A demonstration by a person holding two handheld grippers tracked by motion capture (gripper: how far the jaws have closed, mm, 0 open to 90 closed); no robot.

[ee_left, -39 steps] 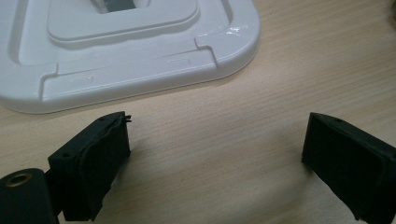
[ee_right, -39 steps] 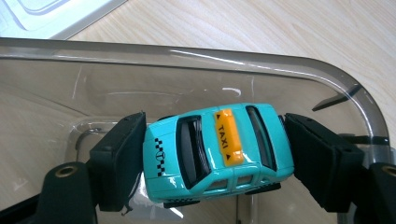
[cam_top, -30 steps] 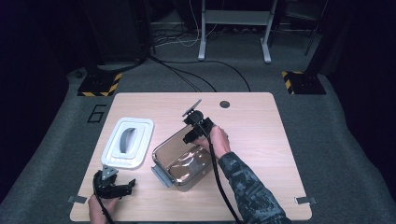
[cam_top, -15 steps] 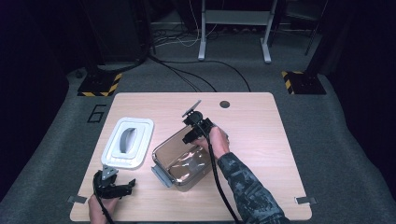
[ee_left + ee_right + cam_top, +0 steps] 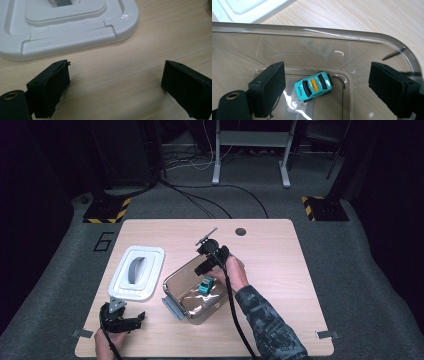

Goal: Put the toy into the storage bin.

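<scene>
A teal toy car (image 5: 313,86) lies on the floor of a clear plastic container (image 5: 312,31) in the middle of the table. In the high view the car (image 5: 206,284) sits near the container's (image 5: 176,276) far right corner. My right gripper (image 5: 205,267) hangs over that corner and points down into it. Its jaws have just been opening and now stand apart above the car without touching it (image 5: 328,72). My left gripper (image 5: 132,320) rests open at the table's front left with bare wood between its jaws (image 5: 115,85), just in front of the white lid (image 5: 67,30).
The white lid (image 5: 137,272) lies flat to the left of the container. The wooden table (image 5: 280,260) has a small round hole near its far edge. Cables, stand legs and striped floor plates lie on the grey floor beyond.
The teal car now lies inside the container, where it was not seen before. The right hand has barely shifted over the container. The left gripper has stayed put.
</scene>
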